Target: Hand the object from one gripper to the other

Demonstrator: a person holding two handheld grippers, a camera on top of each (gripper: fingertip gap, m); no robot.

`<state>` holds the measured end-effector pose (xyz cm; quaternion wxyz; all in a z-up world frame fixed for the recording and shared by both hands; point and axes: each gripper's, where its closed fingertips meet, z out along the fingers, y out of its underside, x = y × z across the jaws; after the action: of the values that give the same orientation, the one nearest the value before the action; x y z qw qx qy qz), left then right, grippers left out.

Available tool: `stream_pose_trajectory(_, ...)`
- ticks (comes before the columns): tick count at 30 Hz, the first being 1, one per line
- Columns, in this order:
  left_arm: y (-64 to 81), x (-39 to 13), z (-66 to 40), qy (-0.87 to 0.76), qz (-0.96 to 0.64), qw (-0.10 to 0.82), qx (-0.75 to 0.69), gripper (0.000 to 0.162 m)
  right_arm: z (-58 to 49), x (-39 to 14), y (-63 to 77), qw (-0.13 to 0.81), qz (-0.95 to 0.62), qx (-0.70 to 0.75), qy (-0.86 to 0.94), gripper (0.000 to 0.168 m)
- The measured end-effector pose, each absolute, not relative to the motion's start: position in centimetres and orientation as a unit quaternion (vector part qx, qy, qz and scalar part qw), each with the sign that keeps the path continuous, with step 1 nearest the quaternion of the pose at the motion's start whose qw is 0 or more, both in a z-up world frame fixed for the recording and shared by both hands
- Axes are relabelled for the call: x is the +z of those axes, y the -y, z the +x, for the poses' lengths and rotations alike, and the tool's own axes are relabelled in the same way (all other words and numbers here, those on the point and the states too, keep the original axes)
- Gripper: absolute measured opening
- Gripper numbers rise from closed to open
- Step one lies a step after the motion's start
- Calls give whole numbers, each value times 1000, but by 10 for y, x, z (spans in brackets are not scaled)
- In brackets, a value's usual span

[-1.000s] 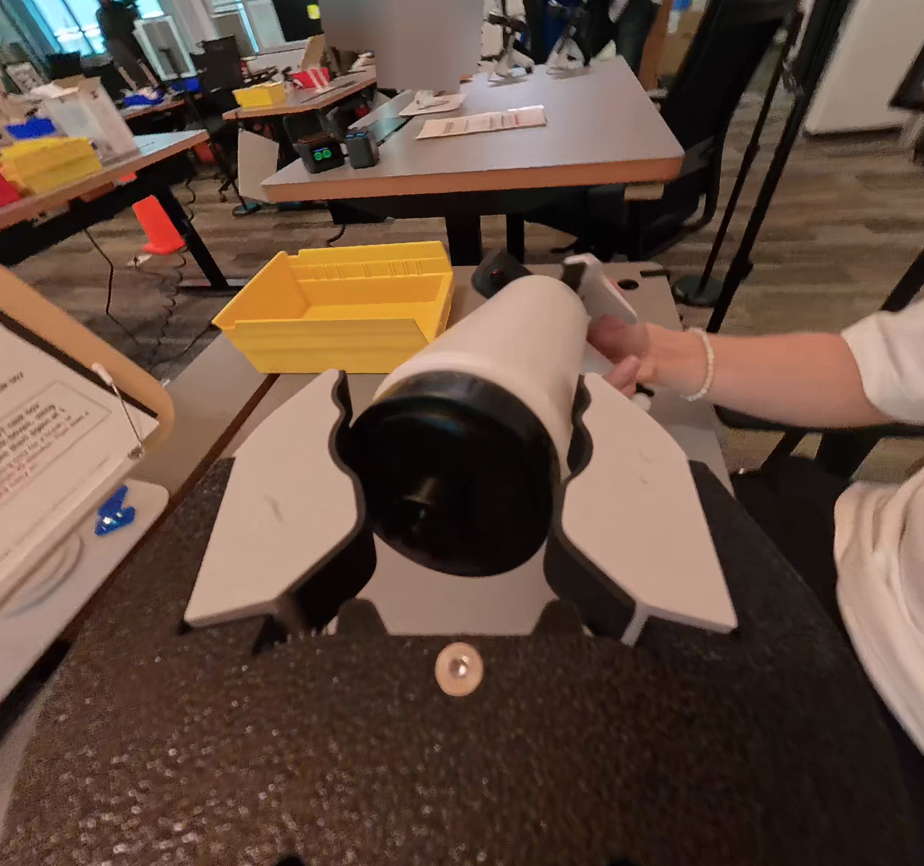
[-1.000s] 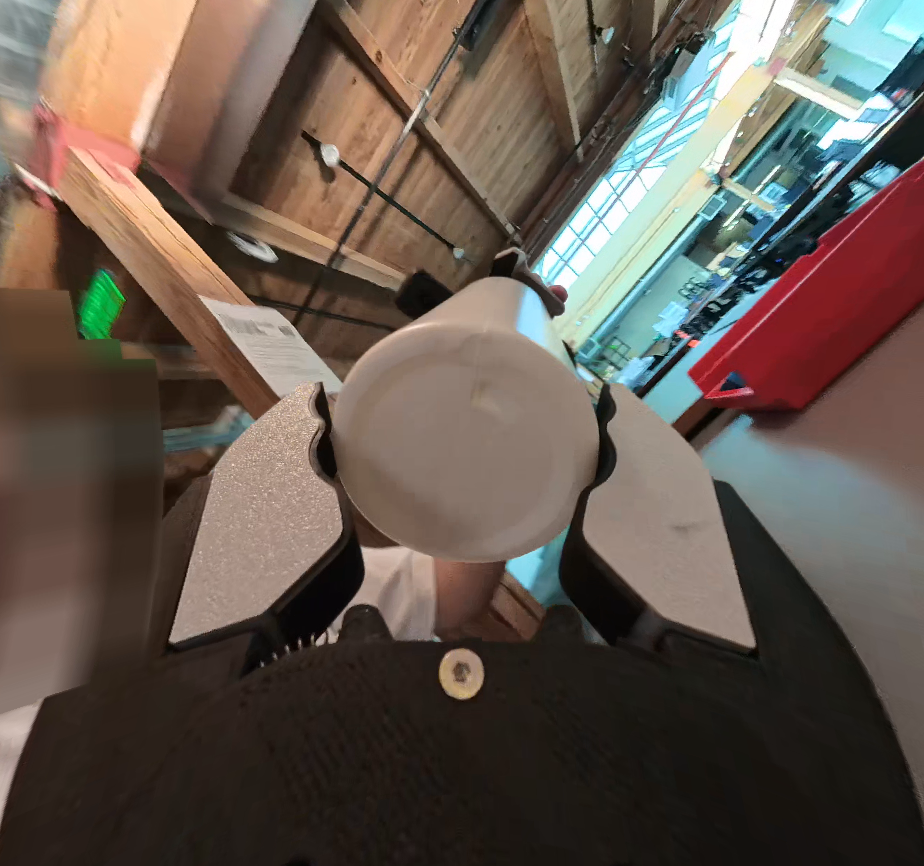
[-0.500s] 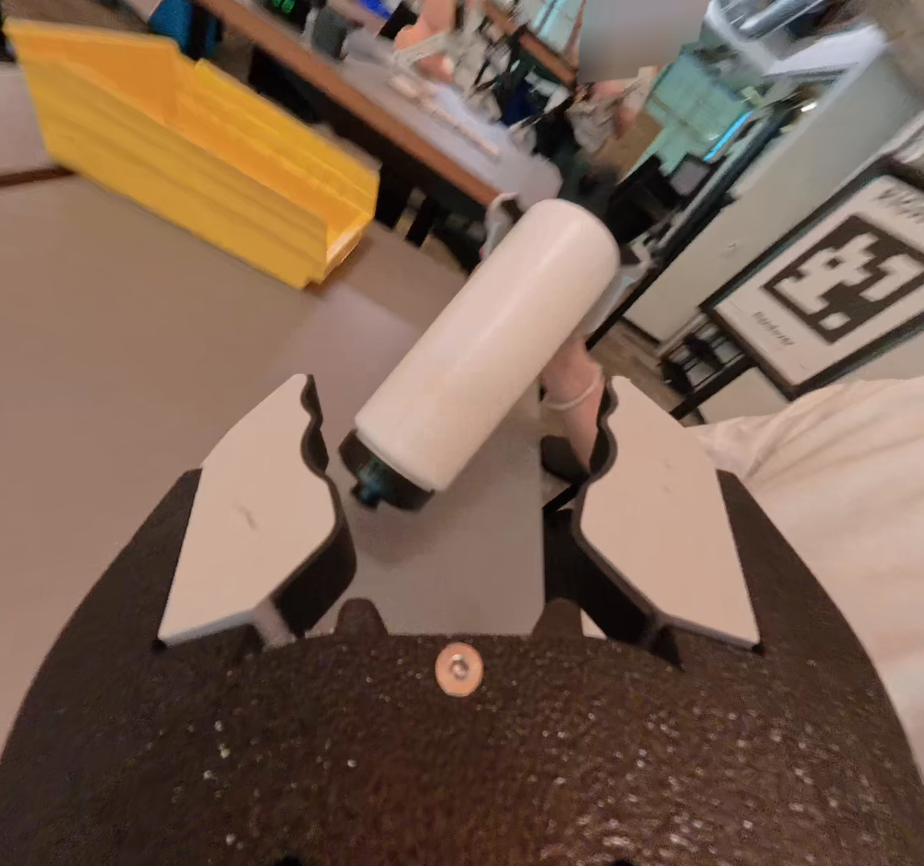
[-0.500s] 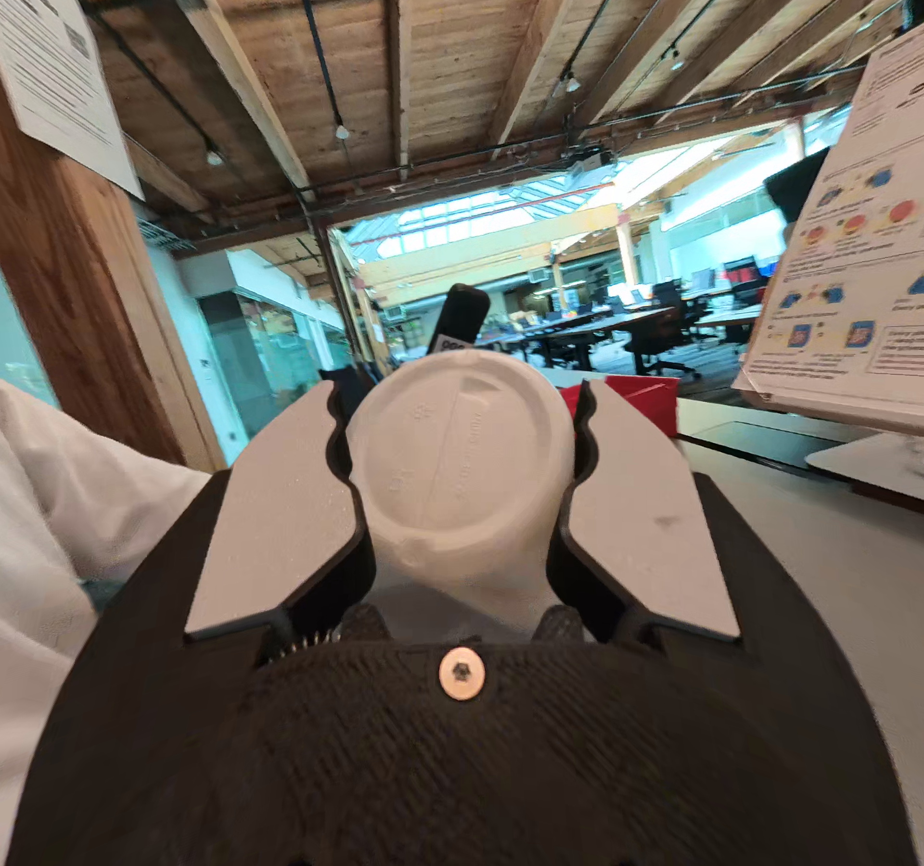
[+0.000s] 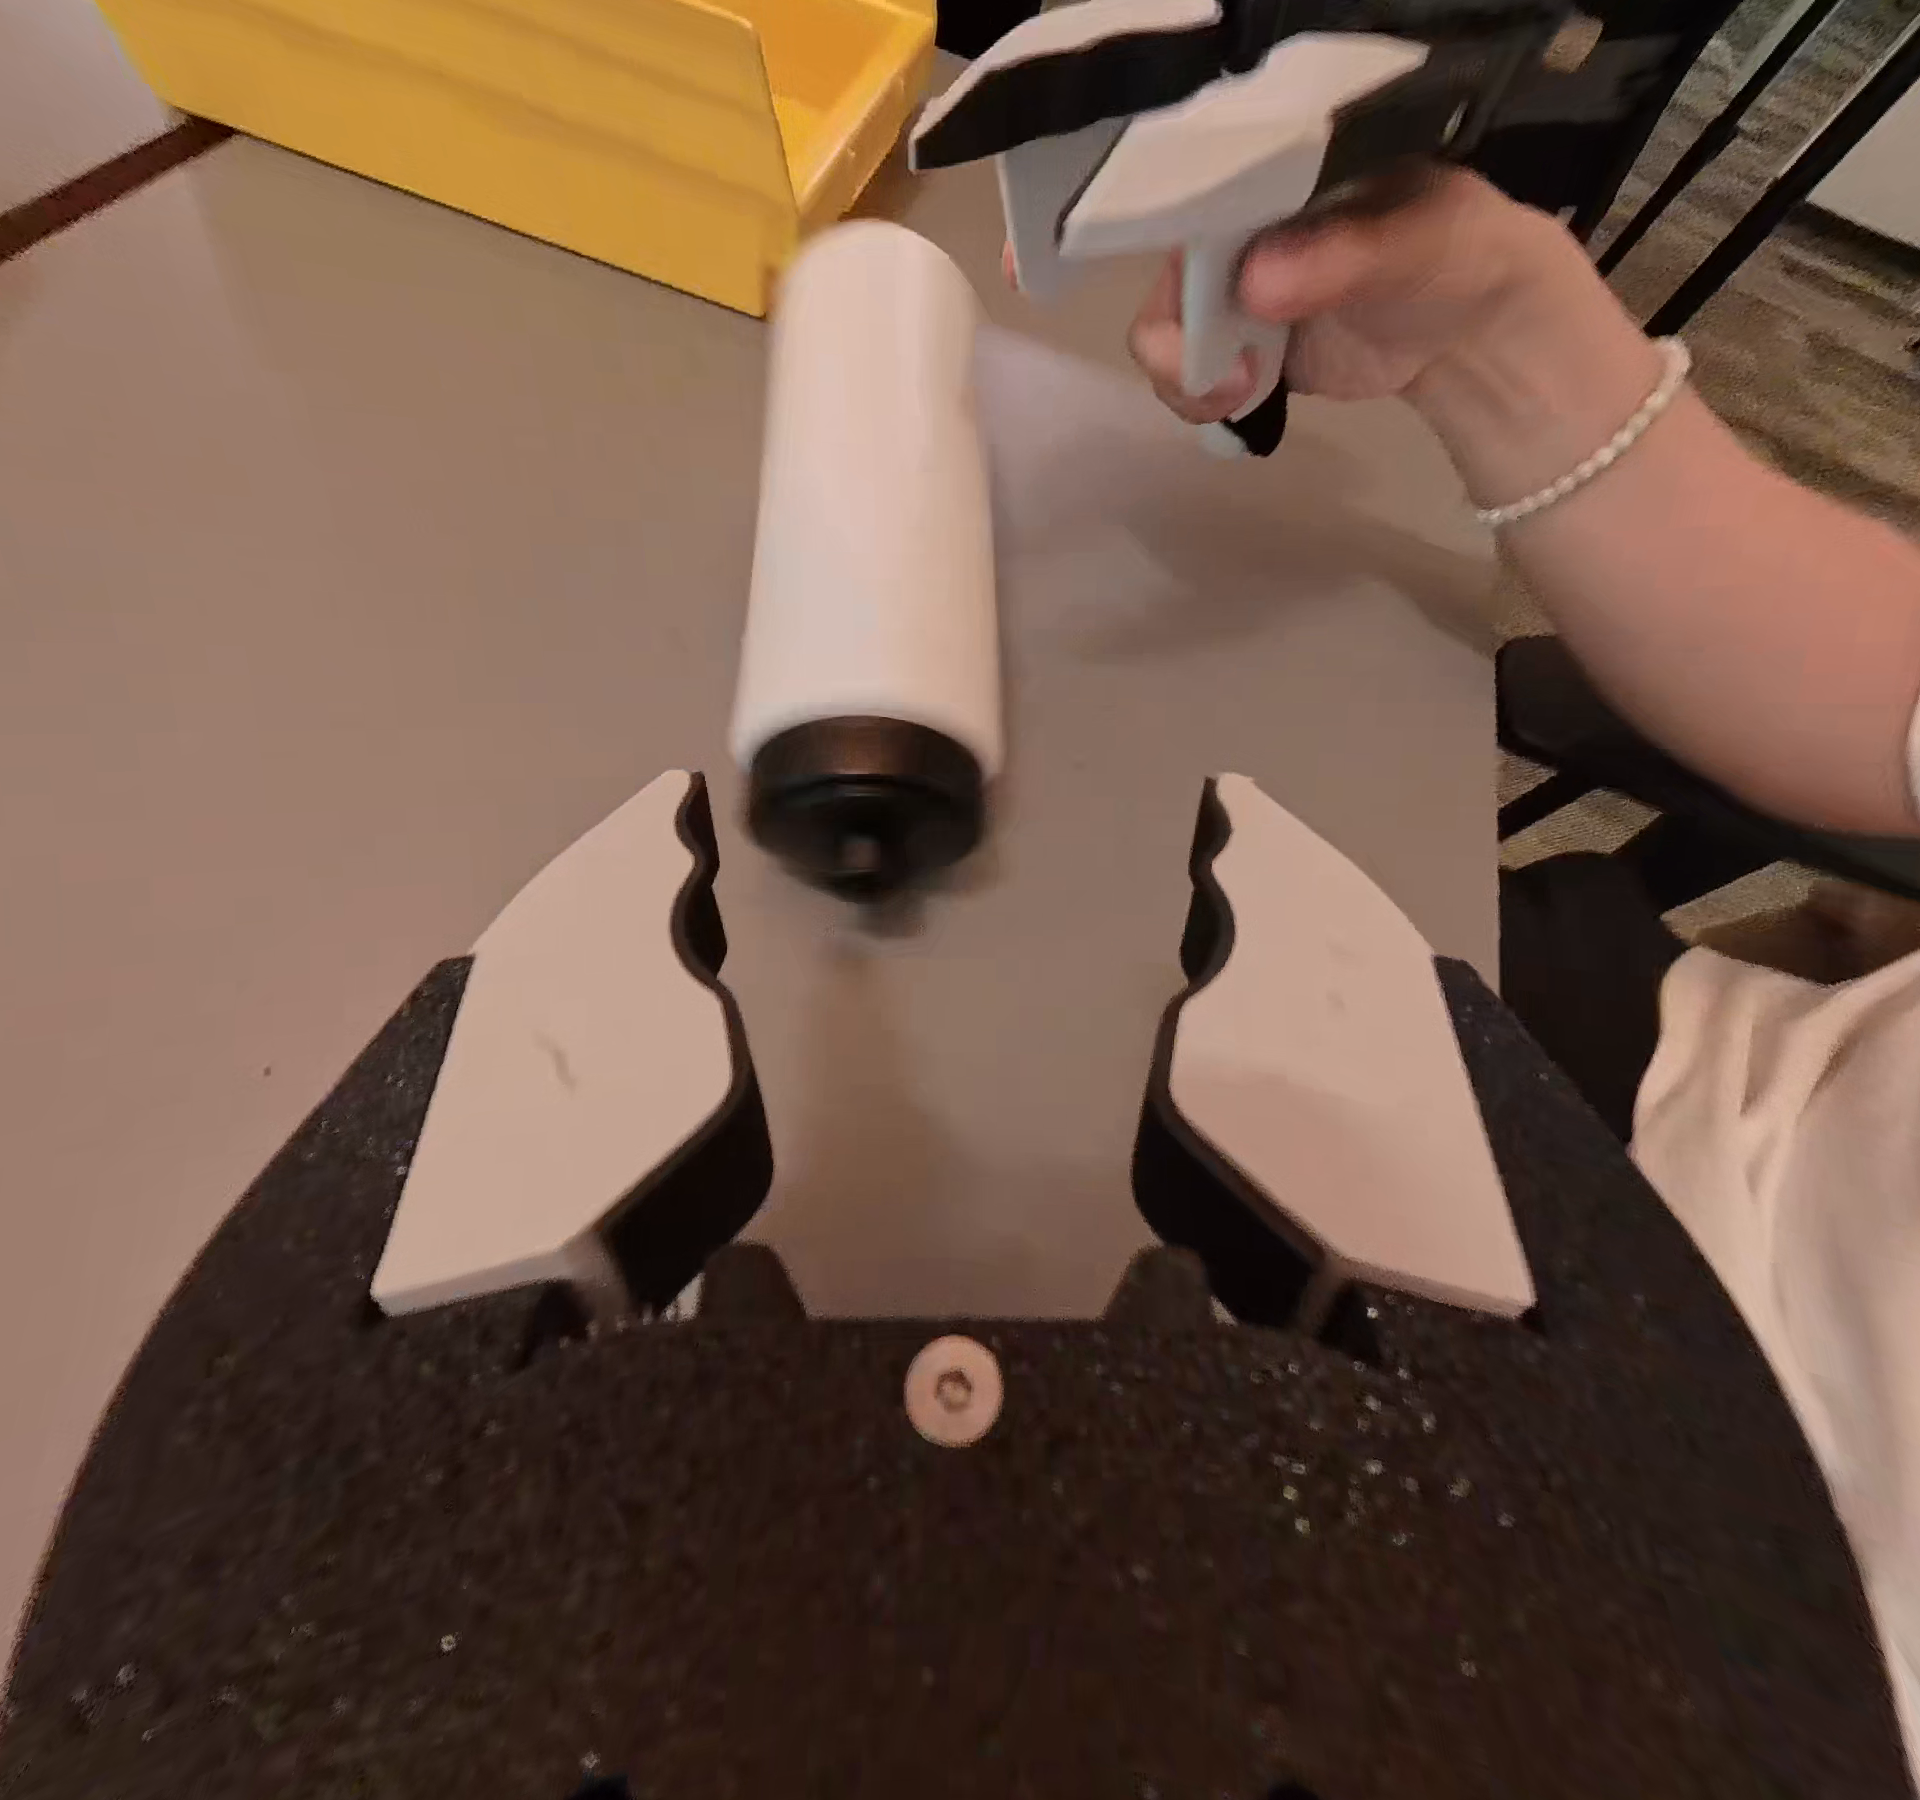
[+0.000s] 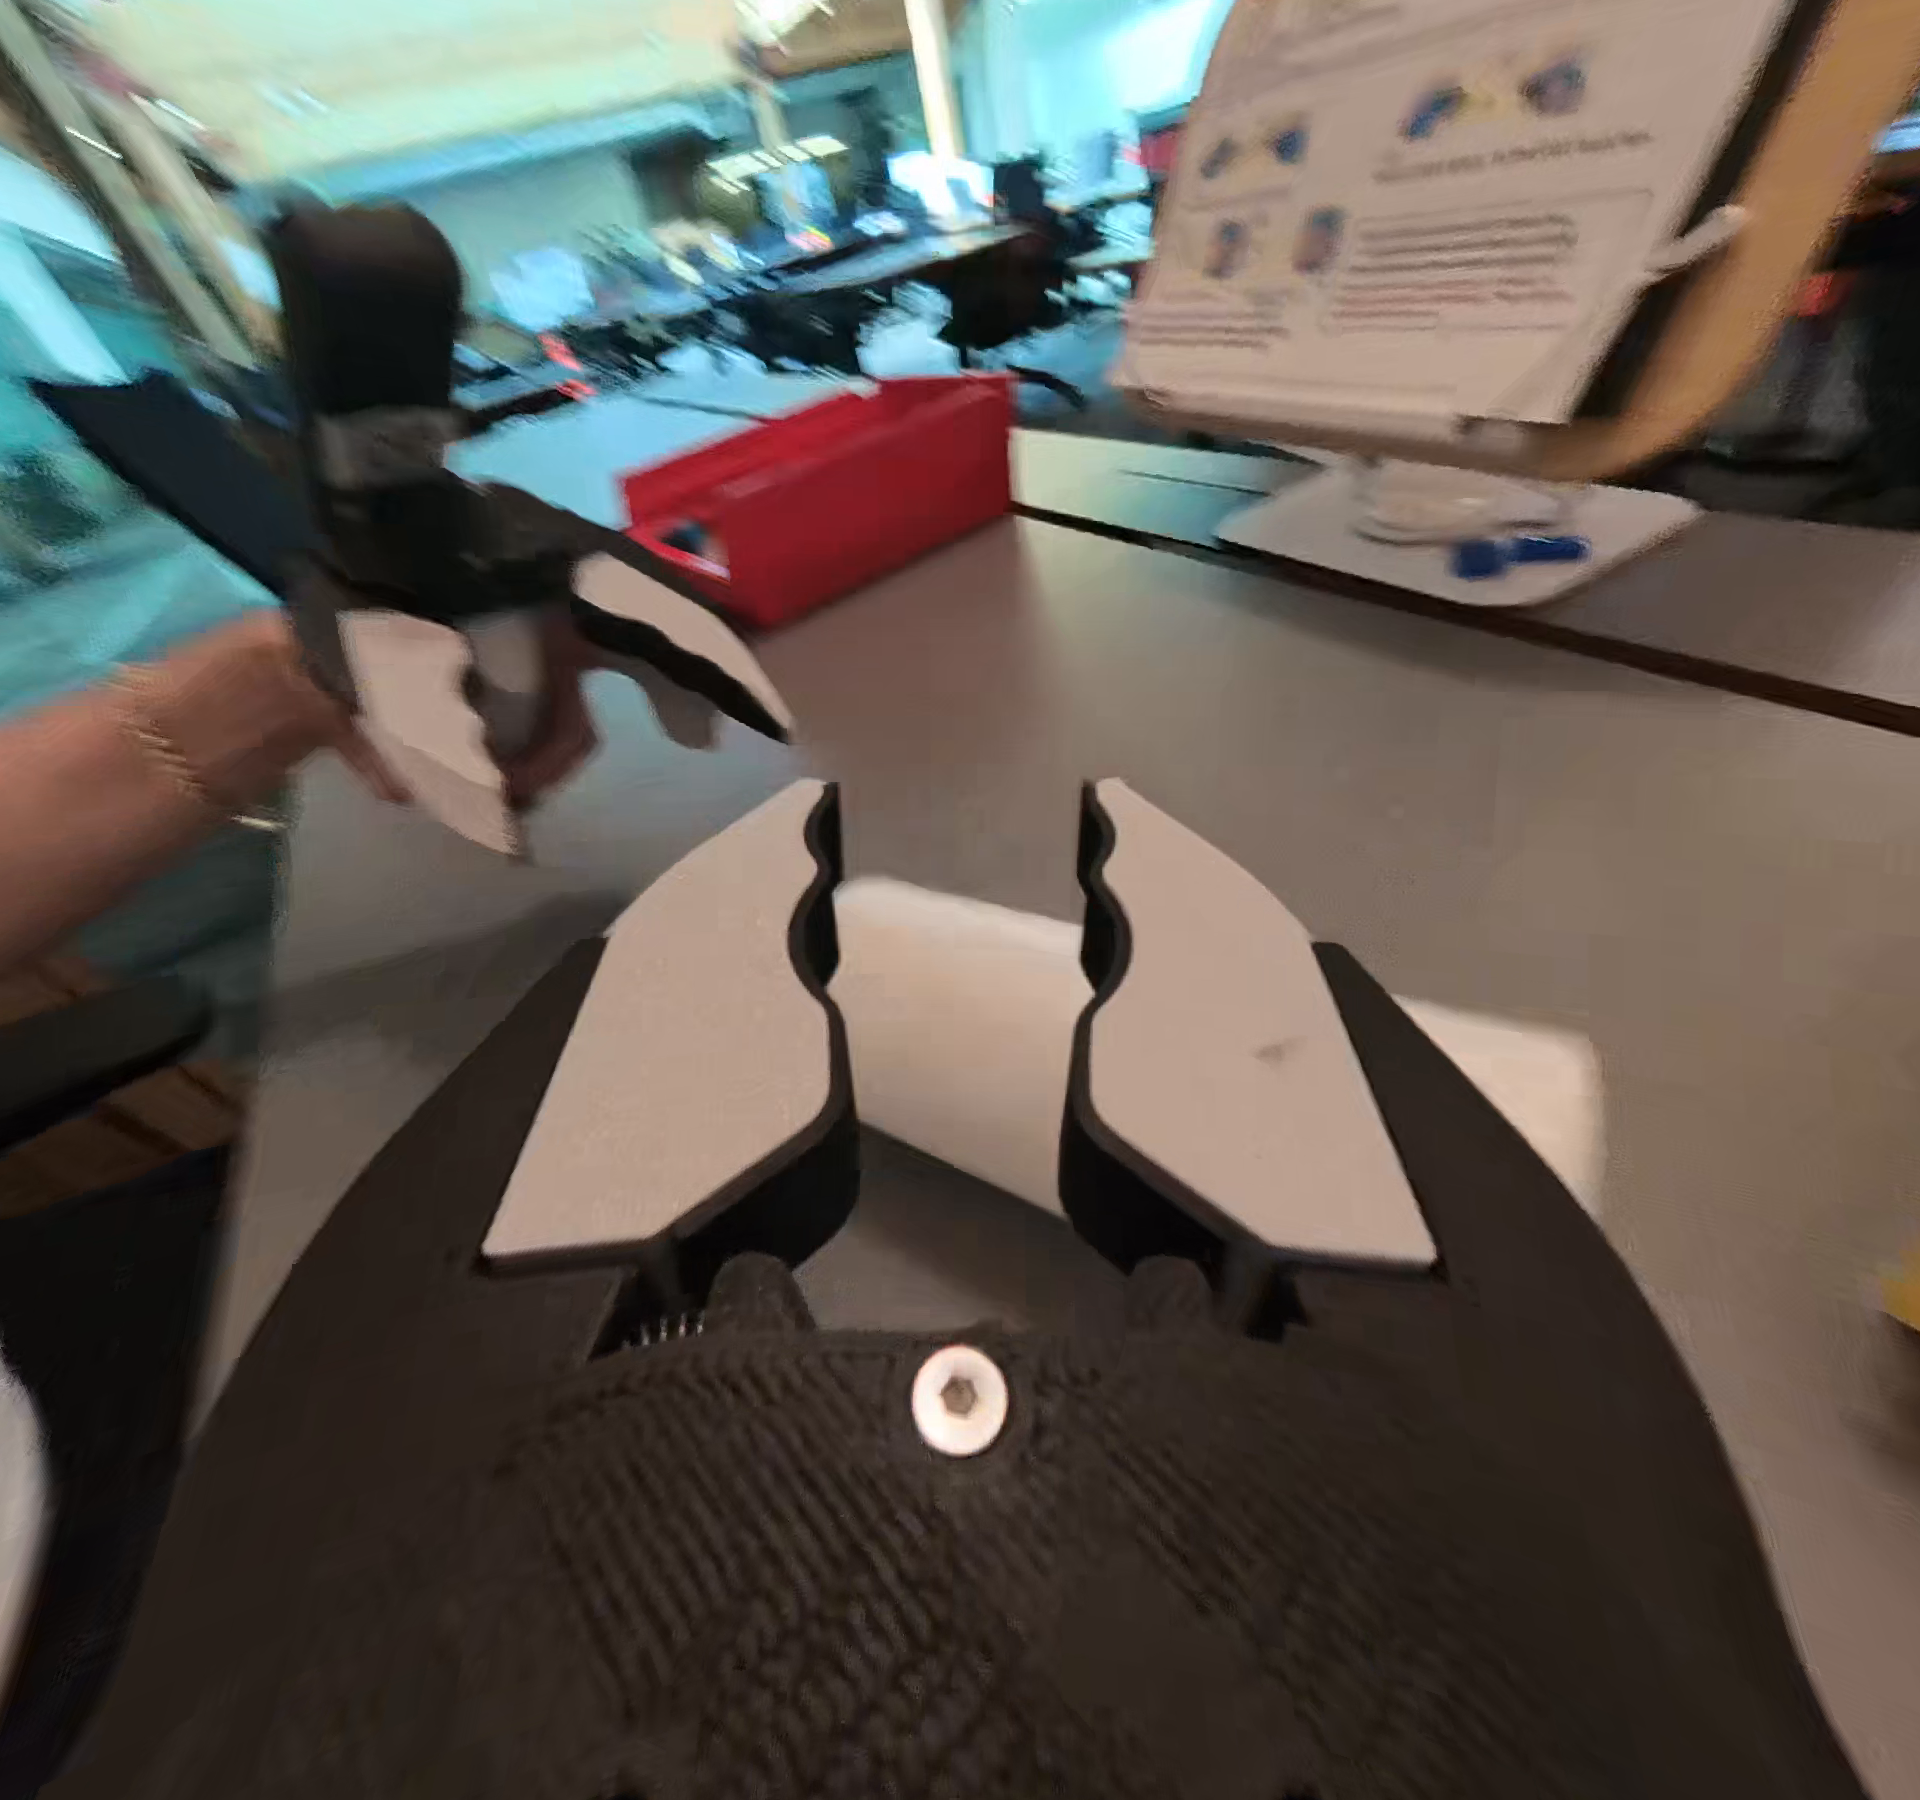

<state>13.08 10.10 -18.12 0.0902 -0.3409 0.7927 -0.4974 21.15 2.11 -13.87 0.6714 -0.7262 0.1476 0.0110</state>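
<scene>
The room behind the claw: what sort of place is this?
Probably an open-plan office or lab workspace. The right wrist view shows blurred rows of desks and office chairs, a red bin and a propped instruction board; a yellow bin sits on the grey table.

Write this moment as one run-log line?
white bottle: on table, unheld | left gripper: open | right gripper: open | yellow bin: behind bottle

The white cylinder (image 5: 868,514) is smeared by motion, so whether it touches the worktop (image 5: 312,607) cannot be told. In the right wrist view the right claw (image 6: 956,877) hides most of it. The yellow bin (image 5: 499,57) is cut off by the top edge.
</scene>
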Motion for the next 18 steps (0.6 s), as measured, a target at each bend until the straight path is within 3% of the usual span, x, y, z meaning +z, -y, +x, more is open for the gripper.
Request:
stream_pose_trajectory(6, -86, -207, 174, -804, -385, 92, -444, 94, 221, -176, -9, 599, -791, -72, -103, 51)
stream_pose_trajectory(11, -58, -219, 169, -793, -387, 30, -470, 94, 232, -216, 16, 403, -892, -188, -76, 77)
stream_pose_trajectory(13, -56, -228, 160, -804, -381, 25, -455, 94, 242, -216, 23, 393, -895, -181, -107, 96)
stream_pose_trajectory(16, -56, -234, 148, -809, -379, 18, -449, 94, 249, -229, 22, 357, -913, -90, -174, 94)
stream_pose_trajectory(18, -57, -232, 142, -801, -383, 15, -459, 94, 260, -251, 32, 272, -938, -94, -195, 108)
